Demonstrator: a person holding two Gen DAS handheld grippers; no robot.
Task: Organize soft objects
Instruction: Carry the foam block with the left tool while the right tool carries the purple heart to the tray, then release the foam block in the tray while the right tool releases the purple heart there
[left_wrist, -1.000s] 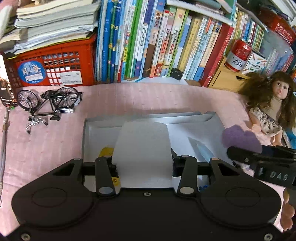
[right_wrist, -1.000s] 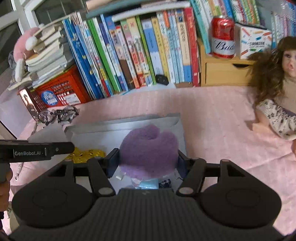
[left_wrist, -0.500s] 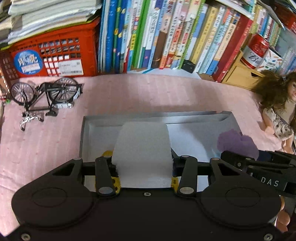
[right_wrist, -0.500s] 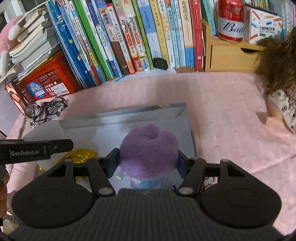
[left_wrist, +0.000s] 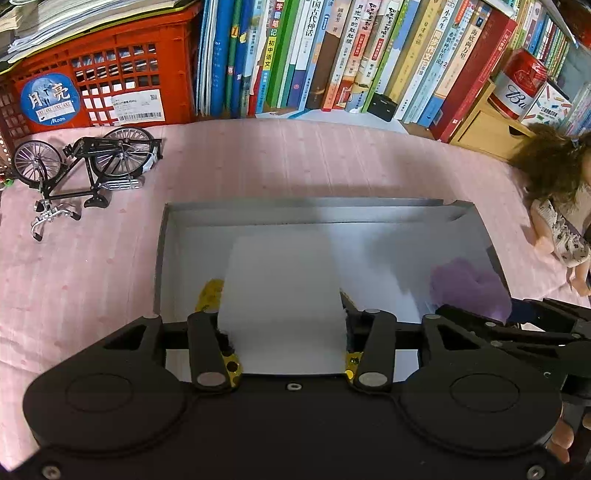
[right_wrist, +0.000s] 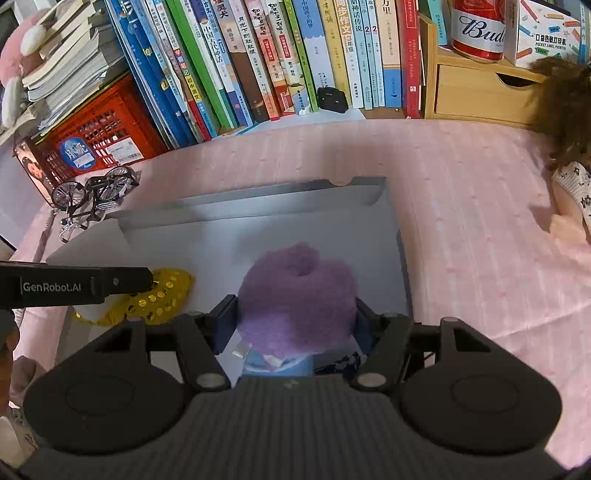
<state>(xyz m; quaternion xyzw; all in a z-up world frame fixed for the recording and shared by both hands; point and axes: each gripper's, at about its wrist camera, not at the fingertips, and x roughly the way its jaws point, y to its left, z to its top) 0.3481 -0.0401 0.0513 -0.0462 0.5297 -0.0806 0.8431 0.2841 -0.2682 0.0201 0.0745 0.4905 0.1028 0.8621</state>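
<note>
My left gripper (left_wrist: 282, 317) is shut on a white foam block (left_wrist: 280, 295) and holds it over the left half of an open grey box (left_wrist: 295, 206). My right gripper (right_wrist: 295, 314) is shut on a fluffy purple ball (right_wrist: 299, 299) and holds it over the box's (right_wrist: 258, 199) right half. The purple ball also shows in the left wrist view (left_wrist: 465, 288). A yellow sequinned soft item (right_wrist: 159, 295) lies in the box, partly under the left gripper; a bit of it shows in the left wrist view (left_wrist: 210, 295). Blue and patterned items lie under the purple ball, mostly hidden.
The box sits on a pink cloth (left_wrist: 258, 162). A model bicycle (left_wrist: 85, 166) stands at left, a red crate (left_wrist: 99, 85) and a row of books (left_wrist: 332, 55) at the back. A doll (left_wrist: 561, 206) lies at right beside a wooden drawer (right_wrist: 476, 88) bearing a red can (right_wrist: 476, 26).
Both grippers have moved down and forward over the box while keeping their loads. The box now fills more of both views.
</note>
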